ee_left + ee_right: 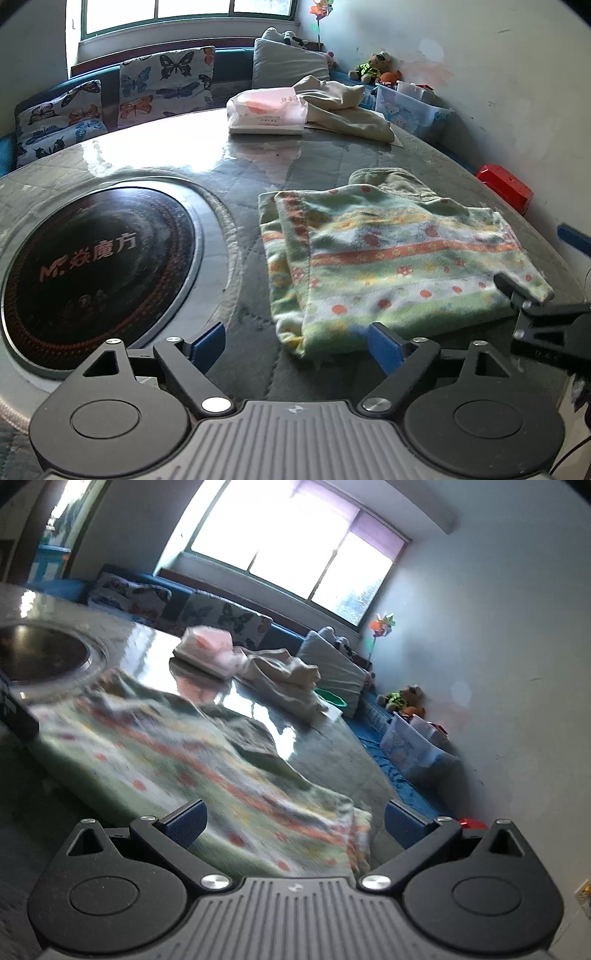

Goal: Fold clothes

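Left hand-held gripper (297,341) sits low over the counter (258,162), level w/ the surface, pointing fwd; blue fingertips (208,341) spread wide, nothing between them. Its right pad is just at the near edge of the folded garment (399,262), can't tell if touching.

Garment: fleecy, green/white w/ orange stripes & dots, lies flat on the counter right of the round black induction hob (96,266), folded over so two layered edges show on its left side. A plain green bit pokes out at the far end.

Right hand-held gripper (293,825) is tilted, view rolled to one side, held low at the garment's near right corner. Jaws wide apart, cloth (207,760) lies under & between the pads (186,827) but not pinched. In the left wrist view its black finger (517,291) shows at the garment's right edge, resting on or just above the cloth; can't tell which.

Farther back on the counter: a pink/white tissue pack (267,110) & a crumpled beige cloth (343,105) touching it. Beyond, a bench w/ butterfly cushions (166,85), a grey pillow (288,62), a clear storage box (410,107) & a teddy bear (375,66) by the wall.
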Demonstrator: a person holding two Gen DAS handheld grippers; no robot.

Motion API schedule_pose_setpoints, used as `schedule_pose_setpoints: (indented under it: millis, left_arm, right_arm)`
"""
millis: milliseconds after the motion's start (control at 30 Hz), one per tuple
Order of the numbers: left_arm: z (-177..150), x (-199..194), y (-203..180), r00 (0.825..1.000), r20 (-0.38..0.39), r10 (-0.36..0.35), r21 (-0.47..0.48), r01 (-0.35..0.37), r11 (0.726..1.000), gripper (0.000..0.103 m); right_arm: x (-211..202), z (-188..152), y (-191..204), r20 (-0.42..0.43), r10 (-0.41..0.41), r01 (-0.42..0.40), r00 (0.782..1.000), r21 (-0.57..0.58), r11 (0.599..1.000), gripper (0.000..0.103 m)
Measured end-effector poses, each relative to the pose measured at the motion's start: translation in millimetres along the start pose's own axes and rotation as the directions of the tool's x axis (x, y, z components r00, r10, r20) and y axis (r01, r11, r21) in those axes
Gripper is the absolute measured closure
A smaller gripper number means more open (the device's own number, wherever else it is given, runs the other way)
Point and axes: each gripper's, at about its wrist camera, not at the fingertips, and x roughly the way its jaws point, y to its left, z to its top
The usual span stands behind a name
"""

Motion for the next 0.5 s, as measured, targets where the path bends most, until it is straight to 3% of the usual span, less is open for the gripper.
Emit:
schedule_pose_setpoints:
  millis: [200, 500]
  left_arm:
    - [-6, -13, 14, 1.0, 0.017, 0.019, -0.035, -0.018, 0.999, 0.013]
    - [-13, -30, 38, 0.998, 0.031, 0.049, -0.088, -0.046, 0.995, 0.01]
  right_arm:
    - [6, 13, 22, 0.001, 0.088, -0.087, 0.996, -0.018, 0.996, 0.0]
    - [-1, 25, 40, 0.021, 0.136, -0.136, 0.99, -0.025, 0.99, 0.0]
